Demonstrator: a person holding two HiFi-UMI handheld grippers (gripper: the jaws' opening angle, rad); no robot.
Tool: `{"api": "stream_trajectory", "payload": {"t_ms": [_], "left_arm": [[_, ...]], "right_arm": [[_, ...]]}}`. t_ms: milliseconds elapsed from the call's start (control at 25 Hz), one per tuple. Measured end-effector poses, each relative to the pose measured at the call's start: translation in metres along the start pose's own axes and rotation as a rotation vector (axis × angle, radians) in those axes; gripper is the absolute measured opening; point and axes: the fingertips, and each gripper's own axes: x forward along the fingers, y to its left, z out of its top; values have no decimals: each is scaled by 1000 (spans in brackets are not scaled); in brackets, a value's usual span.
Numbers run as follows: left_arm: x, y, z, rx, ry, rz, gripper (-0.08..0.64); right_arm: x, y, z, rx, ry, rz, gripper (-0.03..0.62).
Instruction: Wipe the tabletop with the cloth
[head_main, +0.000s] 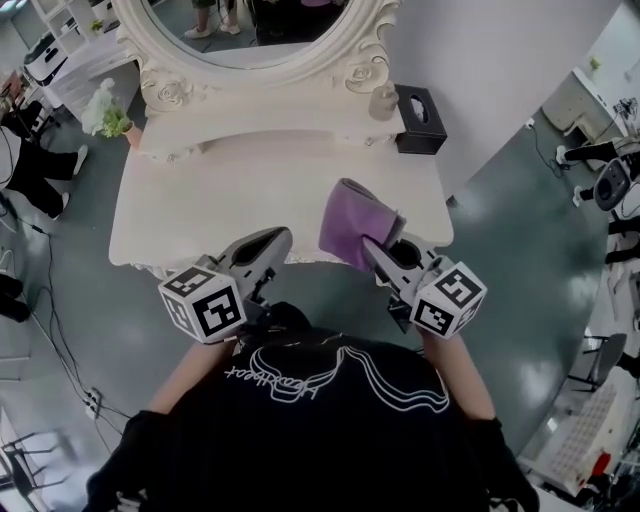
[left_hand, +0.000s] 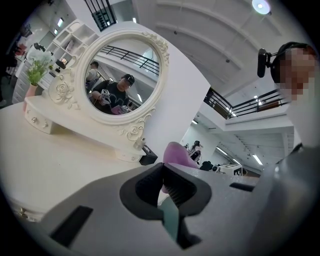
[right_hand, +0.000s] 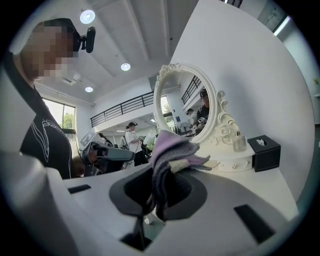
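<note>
The right tool is pinching the purple cloth (bunched beyond its tips) over the table's near edge; the left tool is hovering pressed together.

Cream-white rectangular tabletop of a dressing table, matt and smooth, with a scalloped front edge. Along its back edge, a raised cream step with small knobbed drawers, carrying a large oval mirror in a carved, rose-patterned cream frame and, at the step's right end, a small clear glass bottle. Just right of that step, directly on the tabletop at the back right corner, a black square tissue box.
</note>
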Motion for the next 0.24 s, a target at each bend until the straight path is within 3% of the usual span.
{"api": "stream_trajectory", "payload": {"t_ms": [240], "left_arm": [[-4, 4, -6, -28, 8, 0, 5]], "right_arm": [[4, 6, -3, -2, -3, 16, 49]]}}
